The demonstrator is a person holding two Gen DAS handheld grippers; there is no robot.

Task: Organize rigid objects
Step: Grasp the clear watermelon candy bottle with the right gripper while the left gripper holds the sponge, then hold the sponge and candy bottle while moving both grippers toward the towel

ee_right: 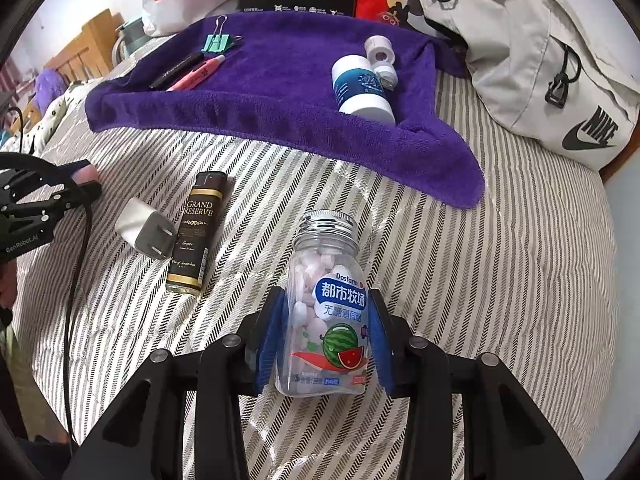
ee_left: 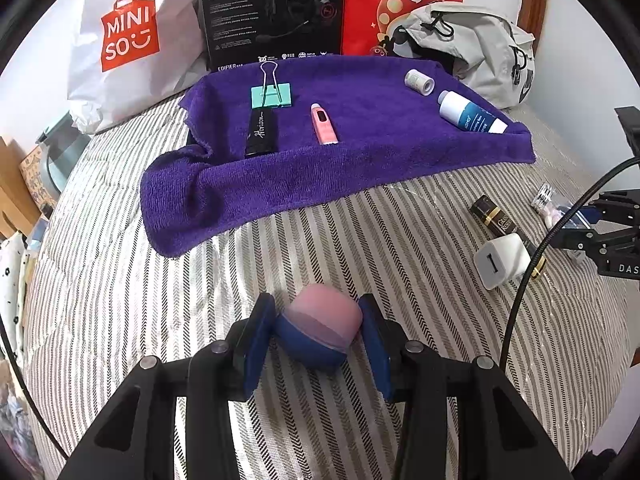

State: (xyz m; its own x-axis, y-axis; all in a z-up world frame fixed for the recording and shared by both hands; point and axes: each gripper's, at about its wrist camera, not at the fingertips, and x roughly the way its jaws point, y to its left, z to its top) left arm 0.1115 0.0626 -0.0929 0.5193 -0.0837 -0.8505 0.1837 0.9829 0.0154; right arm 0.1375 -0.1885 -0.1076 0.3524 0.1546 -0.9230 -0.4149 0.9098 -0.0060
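Charger [ee_right: 140,226] and dark box [ee_right: 194,236] lie beside me; my left claw [ee_left: 318,334] clamps a pink-blue ball [ee_left: 320,328], my right claw [ee_right: 326,340] the clear mint bottle [ee_right: 328,312].

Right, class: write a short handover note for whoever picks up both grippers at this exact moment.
Left tool: shut on the pink-and-blue ball, above the striped bedcover.
Right tool: shut on the mint bottle.
Done: on the purple towel lie the binder clip, black pen case, pink pen-shaped item, white tube and tape roll.
Left: place both held items; white charger and Grand Reserve box are on the bedcover.
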